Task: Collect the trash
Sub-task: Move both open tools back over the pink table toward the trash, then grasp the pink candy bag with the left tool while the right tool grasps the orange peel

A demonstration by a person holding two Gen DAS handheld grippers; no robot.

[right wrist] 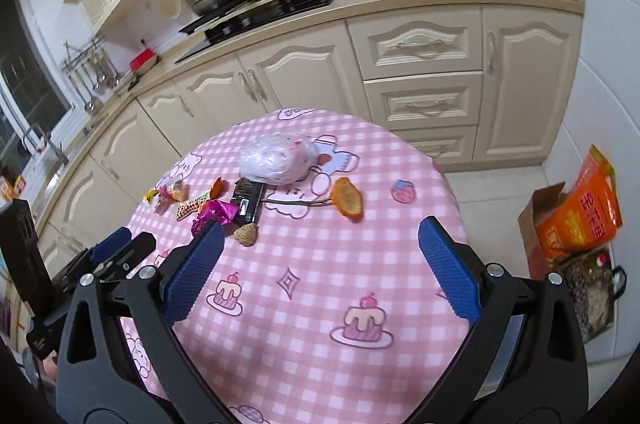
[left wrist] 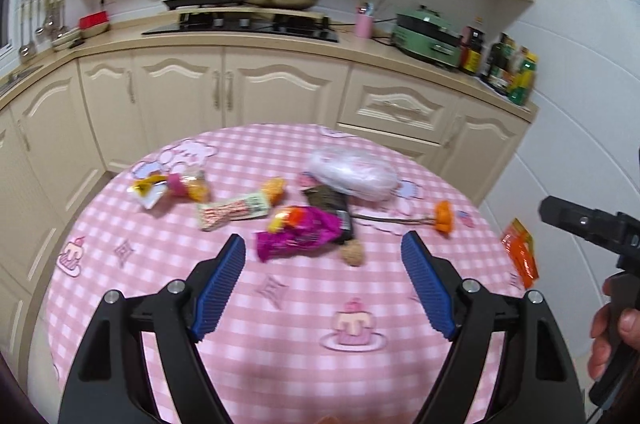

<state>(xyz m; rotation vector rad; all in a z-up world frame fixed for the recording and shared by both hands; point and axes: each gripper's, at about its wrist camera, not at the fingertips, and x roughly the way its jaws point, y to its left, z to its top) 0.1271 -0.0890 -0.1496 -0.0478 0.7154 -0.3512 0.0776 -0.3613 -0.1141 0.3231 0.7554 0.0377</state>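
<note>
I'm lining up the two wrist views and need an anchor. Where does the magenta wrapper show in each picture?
Left wrist view: the magenta wrapper lies near the middle, just beyond and between the open left gripper fingers.
Right wrist view: the magenta wrapper sits left of centre, just above the right gripper's left finger.
Shared landmark: the black packet touching the wrapper in both.

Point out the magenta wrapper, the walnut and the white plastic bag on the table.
magenta wrapper (left wrist: 298, 232): left wrist view, crinkled middle.
walnut (right wrist: 245, 235): right wrist view, shell centre.
white plastic bag (right wrist: 274, 160): right wrist view, bulging middle.
</note>
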